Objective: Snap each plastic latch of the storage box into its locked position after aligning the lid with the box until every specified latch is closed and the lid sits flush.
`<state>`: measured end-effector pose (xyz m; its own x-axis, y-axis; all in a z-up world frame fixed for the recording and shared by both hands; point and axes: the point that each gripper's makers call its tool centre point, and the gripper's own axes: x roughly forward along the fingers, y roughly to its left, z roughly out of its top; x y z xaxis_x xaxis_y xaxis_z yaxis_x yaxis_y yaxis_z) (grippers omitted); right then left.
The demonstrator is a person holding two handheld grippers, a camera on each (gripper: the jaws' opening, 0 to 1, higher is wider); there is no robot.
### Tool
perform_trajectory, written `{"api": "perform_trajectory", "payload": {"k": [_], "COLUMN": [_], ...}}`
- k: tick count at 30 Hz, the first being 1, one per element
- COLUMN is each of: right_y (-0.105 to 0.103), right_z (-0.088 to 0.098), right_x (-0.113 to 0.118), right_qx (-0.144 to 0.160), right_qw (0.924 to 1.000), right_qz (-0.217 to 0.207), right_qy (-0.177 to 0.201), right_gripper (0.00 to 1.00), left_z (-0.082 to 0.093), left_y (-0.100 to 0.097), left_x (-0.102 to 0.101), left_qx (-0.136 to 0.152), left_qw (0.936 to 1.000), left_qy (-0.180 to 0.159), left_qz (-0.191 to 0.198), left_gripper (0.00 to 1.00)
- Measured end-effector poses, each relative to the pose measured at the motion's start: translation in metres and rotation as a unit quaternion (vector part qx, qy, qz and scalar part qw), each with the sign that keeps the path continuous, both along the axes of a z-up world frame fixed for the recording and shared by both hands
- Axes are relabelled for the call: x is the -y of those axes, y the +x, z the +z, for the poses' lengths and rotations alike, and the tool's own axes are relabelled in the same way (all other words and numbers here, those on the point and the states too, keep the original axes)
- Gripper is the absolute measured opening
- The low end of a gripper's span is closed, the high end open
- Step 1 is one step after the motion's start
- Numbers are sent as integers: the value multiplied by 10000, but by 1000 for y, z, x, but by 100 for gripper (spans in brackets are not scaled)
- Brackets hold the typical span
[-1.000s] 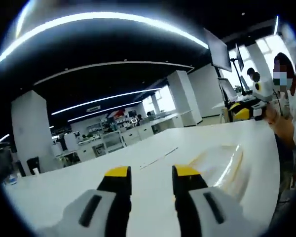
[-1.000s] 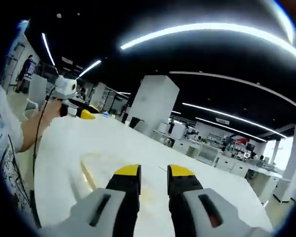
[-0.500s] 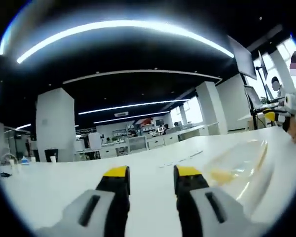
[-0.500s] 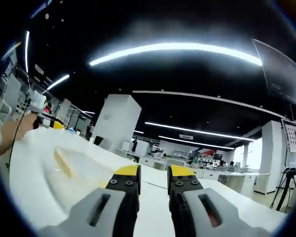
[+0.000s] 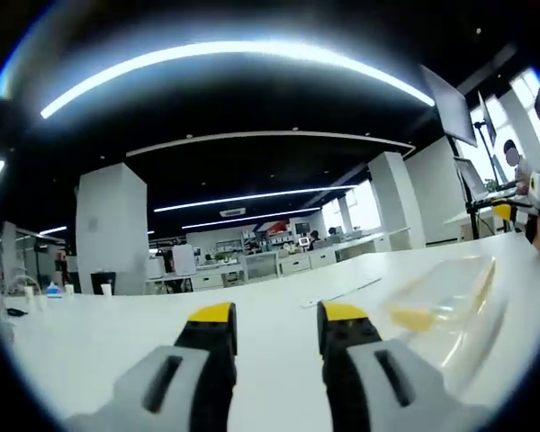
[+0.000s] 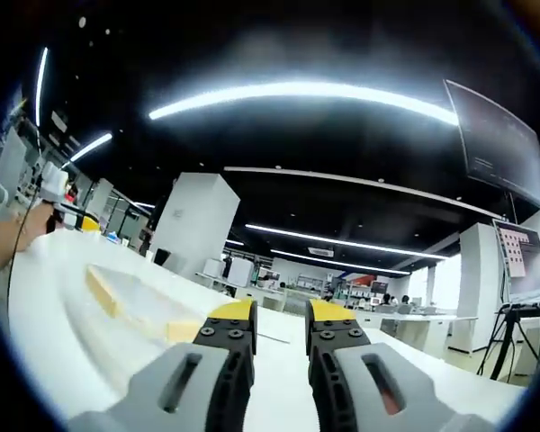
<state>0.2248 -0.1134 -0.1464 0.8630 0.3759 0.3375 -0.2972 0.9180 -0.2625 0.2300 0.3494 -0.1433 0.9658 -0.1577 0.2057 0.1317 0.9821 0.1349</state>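
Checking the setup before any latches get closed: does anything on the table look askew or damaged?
Nothing stands out. The clear storage box with yellow latches lies on the white table, beside both open, empty grippers, left and right. Latch state is unclear.

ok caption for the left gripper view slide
Left gripper, jaws apart and empty, hovers over a white table beside the clear storage box.

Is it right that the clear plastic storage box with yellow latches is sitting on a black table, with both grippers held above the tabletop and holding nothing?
Not quite: the table is white, not black, as the left gripper view shows. The rest holds: the clear plastic storage box with yellow latches sits on it, and the left gripper and the right gripper are over the tabletop with nothing between their jaws.
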Motion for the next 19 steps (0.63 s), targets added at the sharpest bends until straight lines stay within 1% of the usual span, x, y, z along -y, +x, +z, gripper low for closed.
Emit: {"api": "perform_trajectory", "payload": {"k": [7,15,19], "right_y": [-2,-4,-4], "right_z": [-1,-3,-3], "right_x": [-1,-1,0], "right_qx": [24,-5,-4], "right_qw": [10000,9999,9999], "right_qz": [-24,-42,-50], "right_qy": [-57,-106,-118], "right_gripper": [21,21,21], "left_z": [2,1,4], "left_y": [-2,-6,-8], "left_x": [-1,0,0], "left_qx": [78,93,156], "left_qw": [10000,9999,9999], "left_qy": [-14,-37,-72], "left_qz": [20,14,13], "left_gripper": [35,35,35]}}
